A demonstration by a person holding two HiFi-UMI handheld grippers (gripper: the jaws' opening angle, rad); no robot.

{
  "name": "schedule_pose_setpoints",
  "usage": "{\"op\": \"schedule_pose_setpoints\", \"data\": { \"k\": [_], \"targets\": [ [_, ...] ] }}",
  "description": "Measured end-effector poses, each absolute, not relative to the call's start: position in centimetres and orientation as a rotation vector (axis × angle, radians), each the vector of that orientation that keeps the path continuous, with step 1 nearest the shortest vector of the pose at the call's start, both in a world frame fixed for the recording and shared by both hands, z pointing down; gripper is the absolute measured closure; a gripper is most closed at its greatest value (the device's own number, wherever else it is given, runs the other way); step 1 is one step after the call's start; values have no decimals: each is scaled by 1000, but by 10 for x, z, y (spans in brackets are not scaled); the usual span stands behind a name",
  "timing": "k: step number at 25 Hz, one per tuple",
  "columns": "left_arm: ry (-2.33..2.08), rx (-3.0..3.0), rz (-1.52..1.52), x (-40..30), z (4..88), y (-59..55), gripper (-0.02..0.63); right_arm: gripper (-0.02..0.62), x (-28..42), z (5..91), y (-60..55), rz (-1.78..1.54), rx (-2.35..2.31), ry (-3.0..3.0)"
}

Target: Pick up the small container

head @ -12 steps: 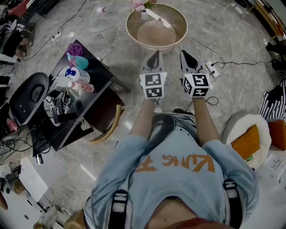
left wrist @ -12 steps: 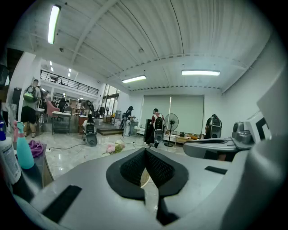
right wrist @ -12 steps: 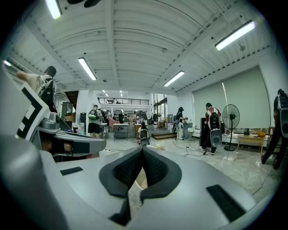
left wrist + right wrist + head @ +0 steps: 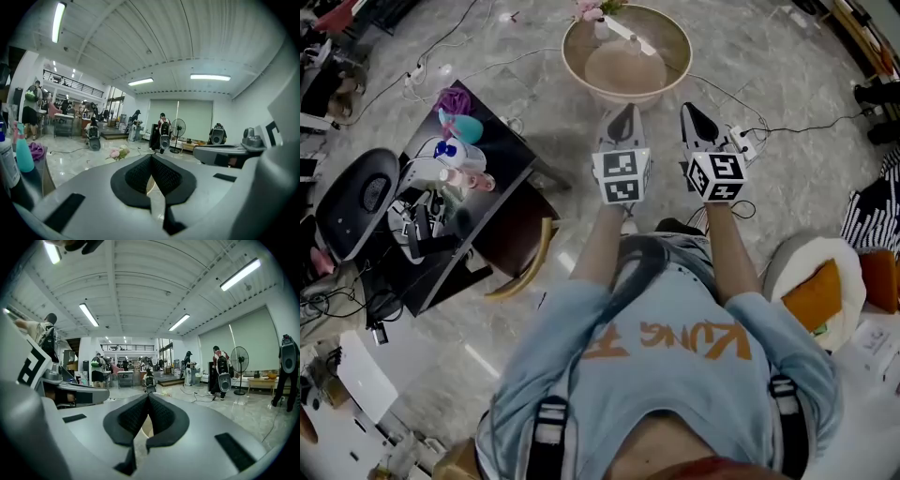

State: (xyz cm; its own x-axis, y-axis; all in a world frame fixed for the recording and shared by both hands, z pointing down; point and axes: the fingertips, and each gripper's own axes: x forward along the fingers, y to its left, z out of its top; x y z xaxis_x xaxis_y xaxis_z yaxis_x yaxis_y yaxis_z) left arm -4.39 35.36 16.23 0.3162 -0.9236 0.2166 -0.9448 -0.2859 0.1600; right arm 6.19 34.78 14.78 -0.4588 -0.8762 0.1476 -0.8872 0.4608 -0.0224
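Observation:
Both grippers are held side by side at chest height, pointing forward, and neither touches anything. My left gripper (image 4: 624, 117) has its jaws pressed together with nothing between them (image 4: 151, 161). Beside it, my right gripper (image 4: 694, 114) is likewise shut and empty (image 4: 148, 399). Ahead of them stands a round beige table (image 4: 675, 37) carrying pink flowers (image 4: 598, 9) and two small white containers (image 4: 602, 30) (image 4: 635, 43). Small bottles (image 4: 457, 161) also crowd a black side table (image 4: 502, 150) to the left. In the left gripper view a teal bottle (image 4: 23, 150) shows at the left edge.
A grey office chair (image 4: 361, 197) and tangled cables (image 4: 356, 300) lie at the far left. A power strip (image 4: 741, 142) with its cord sits on the marble floor near the right gripper. A white seat with an orange cushion (image 4: 816, 295) is at the right. Several people stand far across the hall.
Almost nothing differs; the view has shifted slightly and both grippers stay shut and level in front of the person.

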Motion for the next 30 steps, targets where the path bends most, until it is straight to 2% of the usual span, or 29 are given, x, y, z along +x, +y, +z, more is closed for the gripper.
{"op": "schedule_pose_setpoints", "data": {
  "k": [18,30],
  "targets": [
    [-1728,2208,-11,-65,164,343,583,583,54,145,340,98,1452,-2561],
    [-1798,2063,49,-92,205,266,583,583,48,181,253,226,1378,-2596]
  ]
}}
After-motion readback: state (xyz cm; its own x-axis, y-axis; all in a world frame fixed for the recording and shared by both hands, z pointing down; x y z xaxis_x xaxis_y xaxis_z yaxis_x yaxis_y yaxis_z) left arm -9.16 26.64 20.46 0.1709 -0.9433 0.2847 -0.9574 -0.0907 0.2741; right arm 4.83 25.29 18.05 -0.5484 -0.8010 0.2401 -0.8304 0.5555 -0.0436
